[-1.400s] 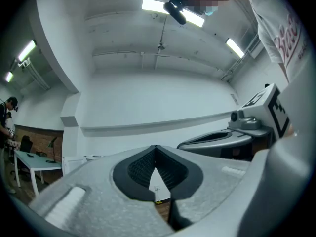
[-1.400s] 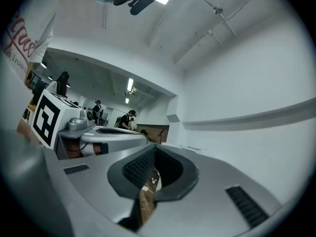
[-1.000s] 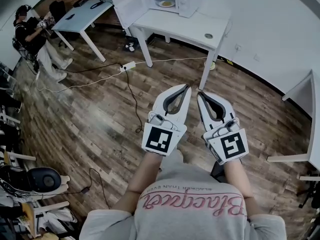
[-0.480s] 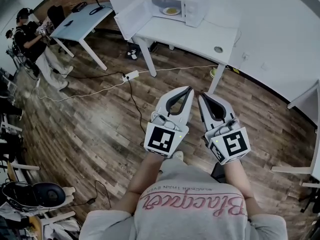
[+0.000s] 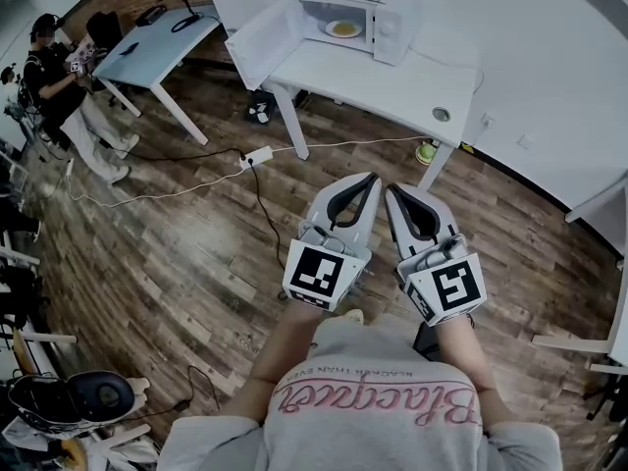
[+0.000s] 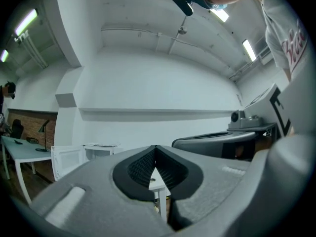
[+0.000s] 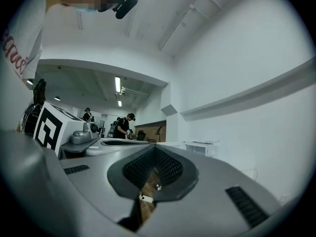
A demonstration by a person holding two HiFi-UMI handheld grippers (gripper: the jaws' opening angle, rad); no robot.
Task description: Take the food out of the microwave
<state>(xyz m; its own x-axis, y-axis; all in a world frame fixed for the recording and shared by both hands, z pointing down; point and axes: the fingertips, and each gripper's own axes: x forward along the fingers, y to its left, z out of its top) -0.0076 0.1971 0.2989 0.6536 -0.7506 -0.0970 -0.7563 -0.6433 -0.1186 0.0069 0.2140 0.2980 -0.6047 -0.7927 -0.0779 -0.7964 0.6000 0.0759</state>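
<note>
A white microwave (image 5: 345, 10) stands on a white table (image 5: 392, 75) far ahead, its door (image 5: 257, 43) swung open to the left. Inside it lies a plate of yellowish food (image 5: 343, 29). My left gripper (image 5: 370, 179) and right gripper (image 5: 392, 188) are held side by side over the wooden floor, well short of the table, both shut and empty. In the left gripper view the left gripper (image 6: 156, 147) points towards the microwave (image 6: 101, 151). The right gripper (image 7: 154, 147) has its tips together, with the microwave (image 7: 201, 147) to their right.
A small round object (image 5: 441, 114) sits near the table's right front corner. A power strip (image 5: 257, 153) and cables lie on the floor before the table. A grey desk (image 5: 162, 29) and a seated person (image 5: 61, 67) are at the far left. Another white table (image 5: 610, 263) edges in at the right.
The table and microwave have come nearer and lower in the head view as I walk towards them. Both grippers stay shut, side by side.
</note>
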